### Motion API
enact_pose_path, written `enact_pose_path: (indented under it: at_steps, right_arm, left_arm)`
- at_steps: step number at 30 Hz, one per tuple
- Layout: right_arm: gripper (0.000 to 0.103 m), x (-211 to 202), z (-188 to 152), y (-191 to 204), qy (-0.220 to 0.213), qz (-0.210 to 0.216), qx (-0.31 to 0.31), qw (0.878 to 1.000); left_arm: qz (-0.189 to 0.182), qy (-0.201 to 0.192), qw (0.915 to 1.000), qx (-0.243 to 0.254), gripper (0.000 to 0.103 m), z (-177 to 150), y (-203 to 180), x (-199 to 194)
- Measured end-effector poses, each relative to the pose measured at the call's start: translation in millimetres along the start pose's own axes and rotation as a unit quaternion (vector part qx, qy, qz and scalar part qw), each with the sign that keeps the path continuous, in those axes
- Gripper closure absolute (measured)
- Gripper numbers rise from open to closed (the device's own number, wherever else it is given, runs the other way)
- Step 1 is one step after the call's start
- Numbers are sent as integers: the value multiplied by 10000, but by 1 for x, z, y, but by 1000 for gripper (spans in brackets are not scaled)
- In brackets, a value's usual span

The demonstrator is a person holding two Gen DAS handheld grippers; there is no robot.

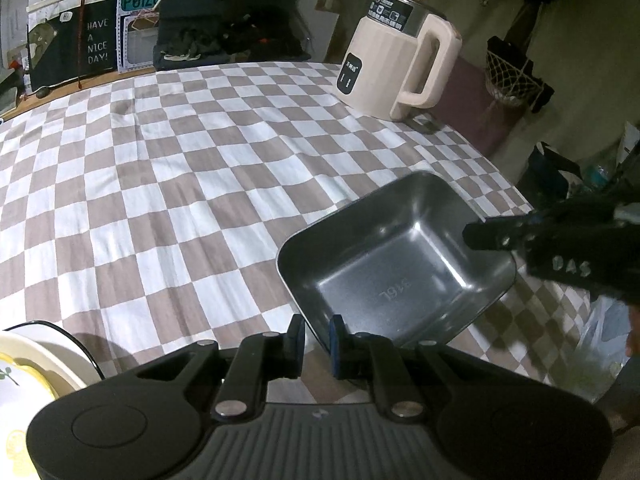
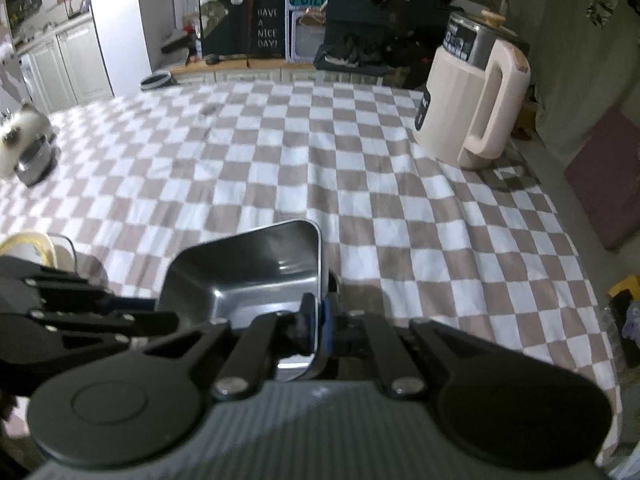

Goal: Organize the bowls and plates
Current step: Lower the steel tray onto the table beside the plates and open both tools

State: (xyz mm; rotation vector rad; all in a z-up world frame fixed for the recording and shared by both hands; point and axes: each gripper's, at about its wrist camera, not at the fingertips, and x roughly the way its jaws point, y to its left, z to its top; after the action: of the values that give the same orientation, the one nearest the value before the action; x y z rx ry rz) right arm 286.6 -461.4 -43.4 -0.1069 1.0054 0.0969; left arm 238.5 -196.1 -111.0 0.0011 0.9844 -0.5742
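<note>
A square steel bowl (image 1: 396, 264) (image 2: 248, 276) hangs low over the checked tablecloth (image 1: 180, 184), tilted. My left gripper (image 1: 317, 340) is shut on the bowl's near corner, and the rim runs into the narrow gap between its fingers. In the right wrist view the left gripper (image 2: 154, 306) reaches the bowl's left wall. My right gripper (image 2: 317, 322) is shut on the bowl's right rim, the thin wall pinched between its pads; in the left wrist view it (image 1: 474, 236) comes in from the right. A stack of plates (image 1: 28, 364) (image 2: 36, 246) with yellow and black rims lies to the left.
A cream electric kettle (image 1: 392, 60) (image 2: 472, 100) stands at the far right corner of the table. A small metal cup (image 2: 34, 160) and something white and furry (image 2: 16, 132) are at the far left. The table's right edge (image 2: 580, 264) drops to a cluttered floor.
</note>
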Motion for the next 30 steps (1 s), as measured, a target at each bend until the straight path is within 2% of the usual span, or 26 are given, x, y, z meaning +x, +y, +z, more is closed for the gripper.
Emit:
enact_pose_path:
  at_steps: [4,30]
  right_arm:
    - [97,4,-2,3,43,-60,-136,9999]
    - [98,42,-2,-8,738,-160,-69,9971]
  left_arm:
    - [20,39,10000,24,86,-1,-2,1]
    - [-141,27,9999,-53,86,1,-3,1]
